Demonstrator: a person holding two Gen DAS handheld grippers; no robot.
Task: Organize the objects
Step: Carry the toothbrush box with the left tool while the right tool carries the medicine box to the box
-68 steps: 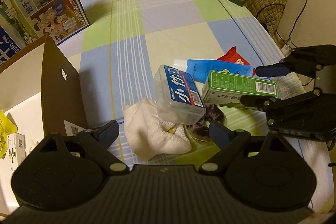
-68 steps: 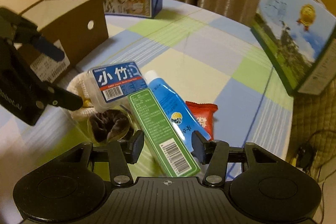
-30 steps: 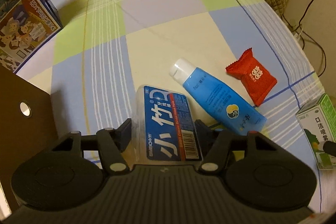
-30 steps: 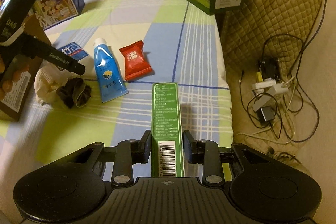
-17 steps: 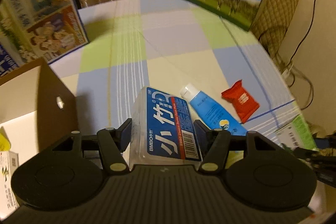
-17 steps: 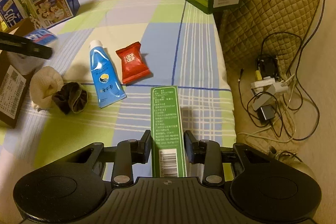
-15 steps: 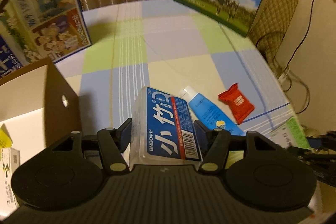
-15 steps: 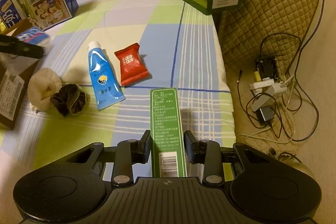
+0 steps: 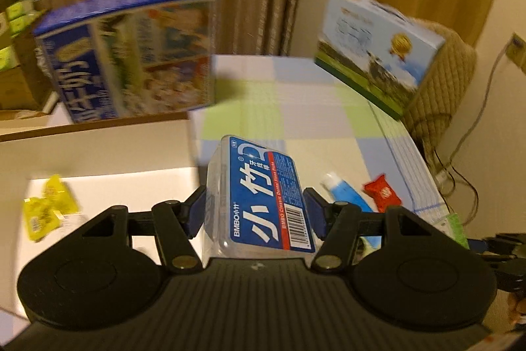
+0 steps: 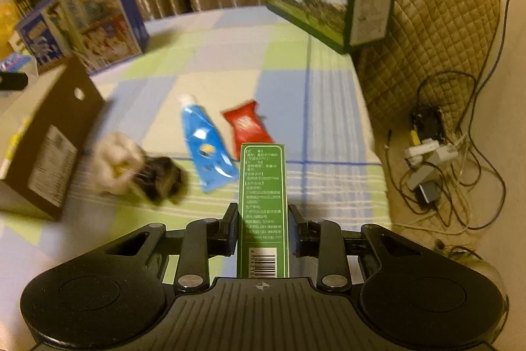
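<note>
In the left wrist view, yellow packets [image 9: 46, 208] are lying at the left edge inside the open cardboard box [image 9: 98, 153]. At the centre, the left gripper [image 9: 254, 209] is clamping a clear floss-pick box with a blue label [image 9: 259, 196] between its blue pads – held above the cardboard box's right edge. In the right wrist view, the cardboard box [image 10: 49, 140] is sitting at the left; beside it a white sock [image 10: 116, 158] is touching a dark sock [image 10: 164, 175]. A blue tube [image 10: 205, 147] and a red candy packet [image 10: 246, 125] are lying on the checked tablecloth [image 10: 230, 55]. At lower centre, the right gripper [image 10: 263, 219] is pinching a green carton [image 10: 263, 203] – lifted clear of the table.
</note>
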